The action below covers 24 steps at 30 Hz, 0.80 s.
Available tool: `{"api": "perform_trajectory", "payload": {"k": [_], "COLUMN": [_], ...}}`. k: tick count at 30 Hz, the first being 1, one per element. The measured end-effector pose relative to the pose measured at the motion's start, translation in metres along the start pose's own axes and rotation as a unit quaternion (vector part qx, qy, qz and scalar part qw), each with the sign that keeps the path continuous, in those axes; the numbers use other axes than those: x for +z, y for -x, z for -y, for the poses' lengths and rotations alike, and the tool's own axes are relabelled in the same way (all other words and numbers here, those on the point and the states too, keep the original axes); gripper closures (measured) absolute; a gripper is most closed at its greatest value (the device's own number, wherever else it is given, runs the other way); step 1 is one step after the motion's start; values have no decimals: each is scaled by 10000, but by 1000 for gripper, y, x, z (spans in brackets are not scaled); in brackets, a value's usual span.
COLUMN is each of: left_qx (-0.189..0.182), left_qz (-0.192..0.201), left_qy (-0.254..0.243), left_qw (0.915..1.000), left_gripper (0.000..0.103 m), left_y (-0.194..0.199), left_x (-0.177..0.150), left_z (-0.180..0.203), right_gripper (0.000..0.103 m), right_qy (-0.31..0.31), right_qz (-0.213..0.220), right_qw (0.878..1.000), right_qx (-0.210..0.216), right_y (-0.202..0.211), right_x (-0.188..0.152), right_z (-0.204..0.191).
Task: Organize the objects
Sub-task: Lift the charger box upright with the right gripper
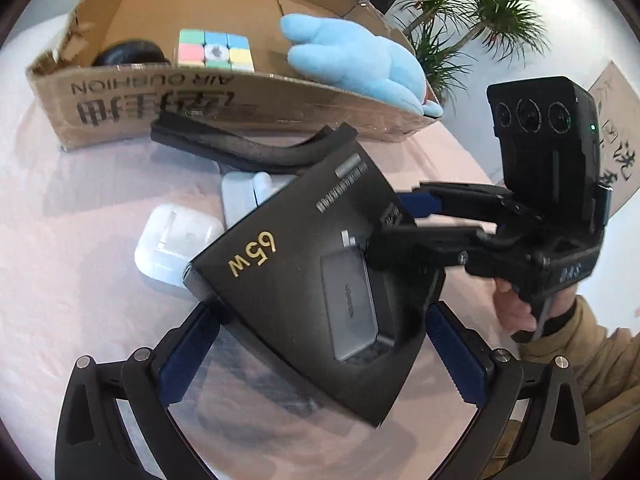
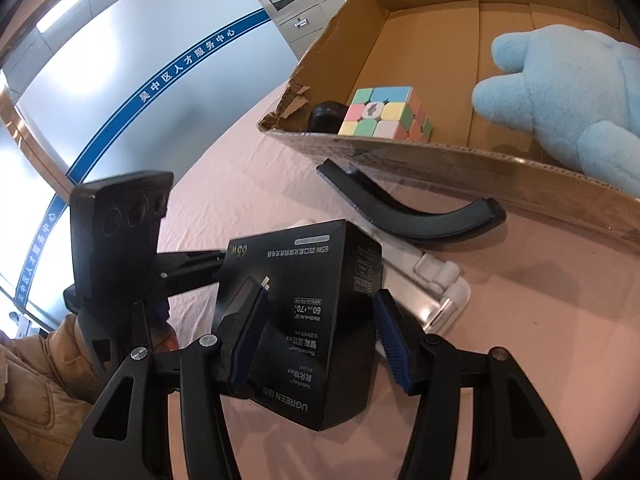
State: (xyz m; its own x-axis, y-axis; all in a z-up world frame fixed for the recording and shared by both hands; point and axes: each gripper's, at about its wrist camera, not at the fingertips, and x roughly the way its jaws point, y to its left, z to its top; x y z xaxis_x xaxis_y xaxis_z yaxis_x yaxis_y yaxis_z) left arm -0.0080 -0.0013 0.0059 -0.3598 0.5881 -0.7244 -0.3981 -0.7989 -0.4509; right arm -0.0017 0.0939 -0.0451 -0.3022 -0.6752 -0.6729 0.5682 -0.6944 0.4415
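Two grippers meet at one black charger box point(image 1: 304, 280), marked 65W, held tilted above the pink tablecloth point(image 1: 72, 320). Right gripper point(image 2: 316, 328) is clamped on the box's narrow sides; in the left wrist view its fingers come in from the right and pinch the box edge. Left gripper point(image 1: 320, 356) has its jaws spread wide w/ the box between them; pads look clear of it, though the left pad's contact is hard to judge from this angle.

Room: open cloth to the left and near side of the box. Behind it, near the front wall of the cardboard carton point(image 1: 248, 104), lies one curved black bar point(image 1: 248, 148). Carton's top is open, front edge torn at the left corner.

Left view only: one white earbud case point(image 1: 172, 244) and a potted plant point(image 1: 452, 12). Right view only: a blue wall stripe w/ Chinese text point(image 2: 160, 84). Both views show one white folded stand point(image 2: 440, 292) partly under the box.

Inside carton, approx.: one pastel cube point(image 1: 216, 50), one blue plush toy point(image 1: 360, 64), one dark round item point(image 1: 132, 54).
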Motion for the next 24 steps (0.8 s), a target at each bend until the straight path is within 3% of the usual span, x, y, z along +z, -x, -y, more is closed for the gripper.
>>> {"api": "perform_trajectory", "payload": {"k": [4, 10, 15, 24], "left_qx": [137, 816, 1157, 1383], "left_qz": [294, 252, 317, 416], "left_qy": [-132, -393, -275, -226], "left_qw": [9994, 9956, 9924, 9893], "left_gripper": [1, 1, 1, 1], "left_y": [16, 20, 25, 29], "left_x": [-4, 0, -3, -9], "left_z": [2, 7, -1, 0], "right_gripper": [50, 50, 50, 50], "right_qy": [33, 233, 264, 375], "right_qz": [14, -62, -240, -331], "right_qw": [9999, 9994, 9986, 9979], "right_qx": [102, 235, 382, 423], "right_y": [3, -4, -18, -24], "right_x": [-8, -1, 8, 10], "right_z": [-8, -19, -27, -38]}}
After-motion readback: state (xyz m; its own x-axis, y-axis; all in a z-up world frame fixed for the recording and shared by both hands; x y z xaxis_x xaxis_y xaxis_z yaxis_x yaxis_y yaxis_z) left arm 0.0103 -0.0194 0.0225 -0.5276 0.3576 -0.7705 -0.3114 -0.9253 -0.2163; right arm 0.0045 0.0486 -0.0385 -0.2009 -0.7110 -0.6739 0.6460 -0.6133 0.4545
